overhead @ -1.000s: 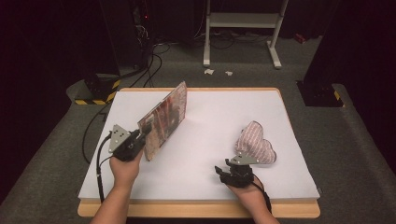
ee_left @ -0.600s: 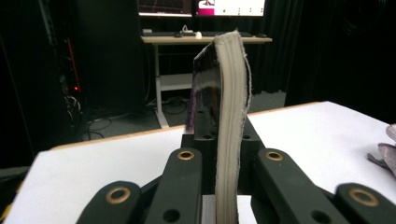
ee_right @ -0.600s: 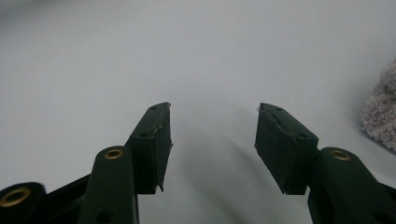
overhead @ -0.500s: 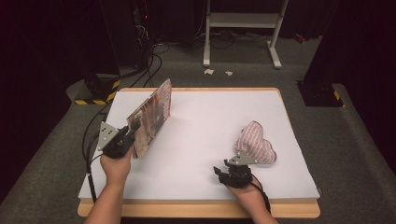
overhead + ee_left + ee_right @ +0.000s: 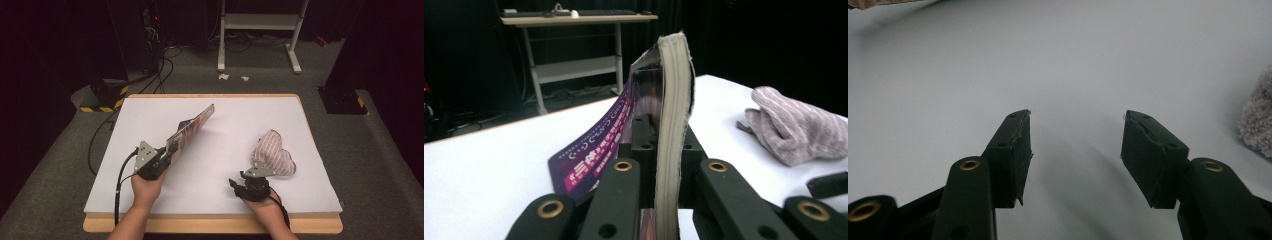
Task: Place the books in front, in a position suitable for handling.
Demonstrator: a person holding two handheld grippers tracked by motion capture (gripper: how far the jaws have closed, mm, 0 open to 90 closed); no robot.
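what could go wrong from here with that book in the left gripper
The left gripper pinches the book only at its near edge, so it sags and could slip or tear. Its purple cover hangs loose and may crease against the table. Swinging it right might hit the striped cloth.

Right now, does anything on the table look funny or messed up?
Yes, two things. The magazine is not lying flat: the left gripper clamps one corner and holds it tilted up on edge, so it bends. The striped cloth lies in a crumpled heap beside the open right gripper.
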